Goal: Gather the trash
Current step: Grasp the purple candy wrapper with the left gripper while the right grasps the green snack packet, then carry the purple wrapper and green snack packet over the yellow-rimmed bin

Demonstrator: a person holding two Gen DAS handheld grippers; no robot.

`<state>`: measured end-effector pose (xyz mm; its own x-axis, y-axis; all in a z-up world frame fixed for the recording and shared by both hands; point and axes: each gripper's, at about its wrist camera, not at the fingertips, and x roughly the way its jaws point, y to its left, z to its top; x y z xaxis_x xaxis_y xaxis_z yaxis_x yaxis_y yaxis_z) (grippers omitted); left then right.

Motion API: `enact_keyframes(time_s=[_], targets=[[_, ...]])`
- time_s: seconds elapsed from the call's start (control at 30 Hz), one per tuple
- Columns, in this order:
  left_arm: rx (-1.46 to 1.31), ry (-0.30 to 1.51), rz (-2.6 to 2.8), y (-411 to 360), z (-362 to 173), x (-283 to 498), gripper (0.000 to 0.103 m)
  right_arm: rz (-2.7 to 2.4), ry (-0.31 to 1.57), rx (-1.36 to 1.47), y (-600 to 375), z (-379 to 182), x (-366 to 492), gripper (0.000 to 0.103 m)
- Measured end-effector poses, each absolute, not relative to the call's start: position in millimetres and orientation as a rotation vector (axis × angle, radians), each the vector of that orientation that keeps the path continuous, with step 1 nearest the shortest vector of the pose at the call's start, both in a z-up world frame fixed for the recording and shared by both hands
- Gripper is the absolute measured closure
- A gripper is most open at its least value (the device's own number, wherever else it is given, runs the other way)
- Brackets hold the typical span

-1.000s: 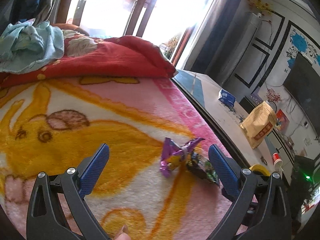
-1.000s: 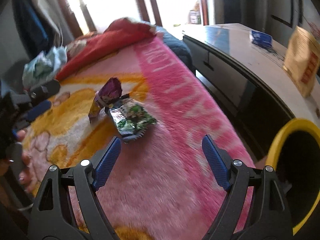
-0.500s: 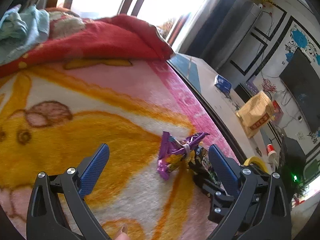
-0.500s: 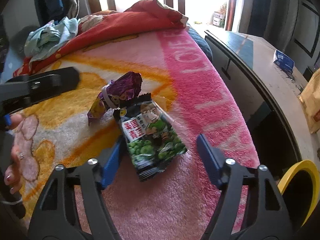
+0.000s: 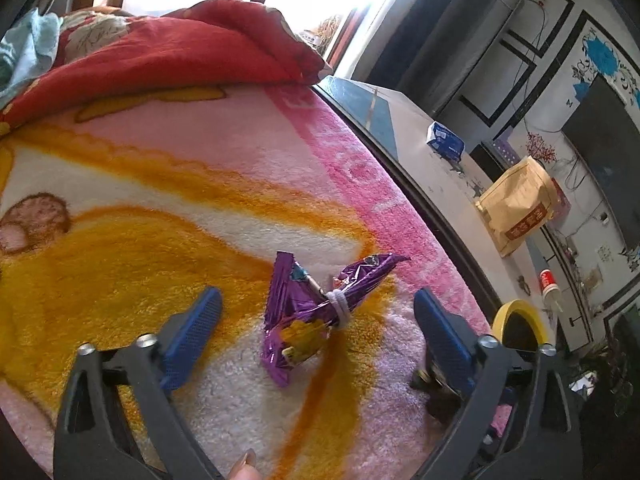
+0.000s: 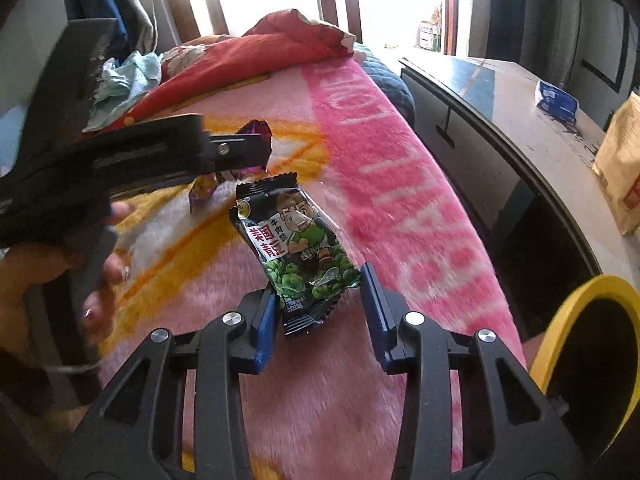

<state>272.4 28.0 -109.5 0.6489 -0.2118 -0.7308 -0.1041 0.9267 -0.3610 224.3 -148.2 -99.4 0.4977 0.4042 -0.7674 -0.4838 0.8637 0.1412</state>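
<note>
Both claws have closed in on the trash since a second ago; the right claw (image 6: 318,312), then well short of the green packet (image 6: 298,252), now has its pads either side of the packet's near end, jaws partly open, the left pad at the wrapper's edge and the right pad apparently just clear, so no firm grip that I can see; the packet seems to tilt up off the blanket (image 6: 400,208), though whether it is lifted I cannot tell. The left claw (image 5: 316,328) stands wide open and empty, the purple wrapper (image 5: 316,304) lying on the blanket between its pads, touching neither; it is twisted and tied with a white band. A yellow-rimmed bin (image 6: 592,352) waits just off the bed's edge, beside the counter (image 6: 516,120); its inside is too dark to show contents. By my reading the task is at its start; nothing visibly binned, two pieces to grasp and carry over, the green one nearest to being taken.
</note>
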Motion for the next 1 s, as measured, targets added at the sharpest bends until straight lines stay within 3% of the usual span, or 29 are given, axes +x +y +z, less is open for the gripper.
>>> enact_keyframes(time_s=[0.07, 0.13, 0.2, 0.37, 1.0], targets=[[-0.373, 0.870, -0.052, 23, -109, 274, 0.032, 0.533, 0.903, -0.082, -157, -99, 220, 0.072], [-0.359, 0.871, -0.047, 21, -110, 274, 0.052, 0.524, 0.905, -0.053, -168, -97, 215, 0.072], [-0.333, 0.871, -0.042, 17, -110, 274, 0.060, 0.517, 0.900, -0.021, -179, -95, 211, 0.072], [-0.296, 0.857, -0.102, -2, -104, 266, 0.064, 0.483, 0.871, 0.013, -205, -87, 203, 0.072], [-0.224, 0.788, -0.318, -84, -69, 228, 0.065, 0.235, 0.821, 0.165, -314, -75, 201, 0.072]])
